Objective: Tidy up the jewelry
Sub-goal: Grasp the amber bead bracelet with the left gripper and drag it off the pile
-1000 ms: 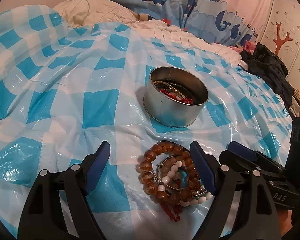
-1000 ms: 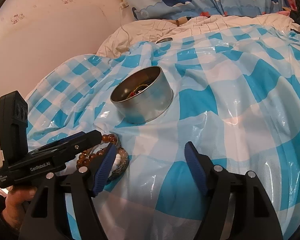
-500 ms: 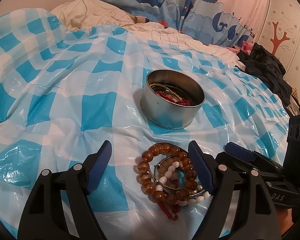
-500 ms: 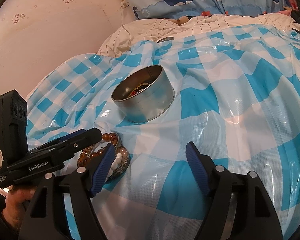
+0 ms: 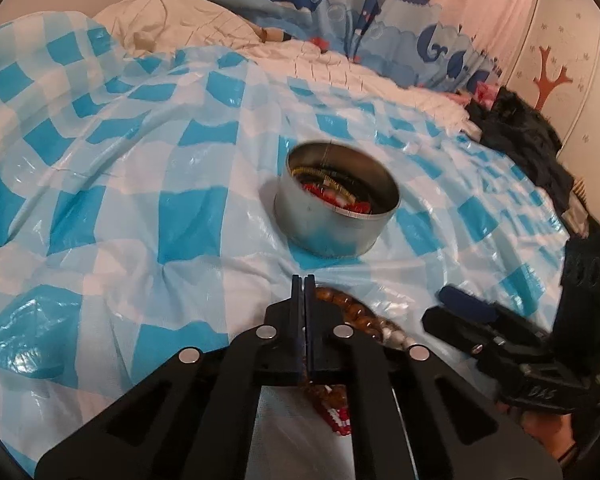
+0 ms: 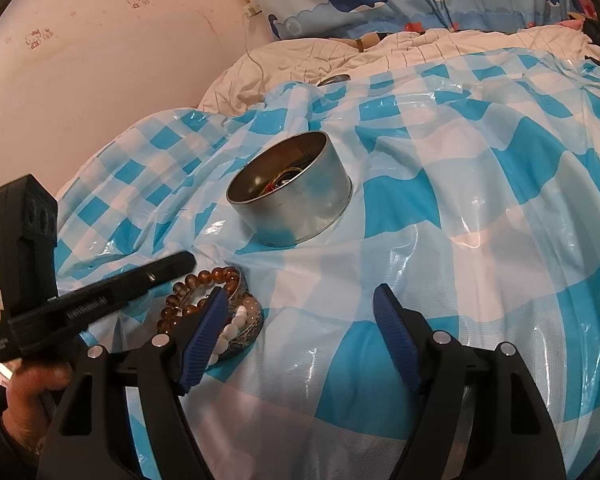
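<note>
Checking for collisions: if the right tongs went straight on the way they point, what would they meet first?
Probably just the checkered plastic sheet; the right tongs point right of the metal tin, though depth is unclear.

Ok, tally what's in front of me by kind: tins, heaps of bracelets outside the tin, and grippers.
Metal tin: 1
Bracelet heap beside the tin: 1
Grippers: 2 (left gripper shut, right gripper open)
Total: 4
</note>
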`<state>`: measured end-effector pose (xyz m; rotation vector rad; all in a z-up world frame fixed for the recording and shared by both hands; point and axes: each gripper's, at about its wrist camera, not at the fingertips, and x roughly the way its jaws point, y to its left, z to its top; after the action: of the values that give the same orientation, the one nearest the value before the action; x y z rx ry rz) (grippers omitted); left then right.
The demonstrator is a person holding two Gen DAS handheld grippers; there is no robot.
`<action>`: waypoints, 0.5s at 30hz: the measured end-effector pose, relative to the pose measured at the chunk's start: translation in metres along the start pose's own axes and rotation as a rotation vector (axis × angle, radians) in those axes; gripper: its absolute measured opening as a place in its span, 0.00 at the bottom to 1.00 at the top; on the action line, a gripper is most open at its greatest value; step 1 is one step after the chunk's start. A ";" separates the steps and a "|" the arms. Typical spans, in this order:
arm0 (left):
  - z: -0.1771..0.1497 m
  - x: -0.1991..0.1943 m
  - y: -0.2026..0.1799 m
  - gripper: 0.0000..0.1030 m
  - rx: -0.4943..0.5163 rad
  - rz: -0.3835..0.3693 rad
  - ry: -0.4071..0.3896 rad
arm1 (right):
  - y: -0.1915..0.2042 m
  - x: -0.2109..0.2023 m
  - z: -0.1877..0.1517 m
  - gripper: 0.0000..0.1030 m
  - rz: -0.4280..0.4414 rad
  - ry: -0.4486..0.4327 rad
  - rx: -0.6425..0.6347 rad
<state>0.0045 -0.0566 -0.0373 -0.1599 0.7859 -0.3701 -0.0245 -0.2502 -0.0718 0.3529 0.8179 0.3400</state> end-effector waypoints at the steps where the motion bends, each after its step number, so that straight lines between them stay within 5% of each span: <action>1: 0.002 -0.003 0.001 0.00 -0.005 -0.009 -0.011 | 0.000 0.000 0.000 0.70 0.000 0.000 0.000; 9: 0.018 -0.035 0.039 0.00 -0.137 -0.060 -0.093 | 0.000 0.000 0.000 0.70 0.003 -0.002 0.002; 15: 0.016 -0.031 0.052 0.00 -0.186 -0.093 -0.063 | -0.001 -0.001 0.000 0.71 0.003 -0.001 0.002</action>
<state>0.0101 0.0037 -0.0201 -0.3813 0.7516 -0.3778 -0.0252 -0.2511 -0.0718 0.3559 0.8165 0.3417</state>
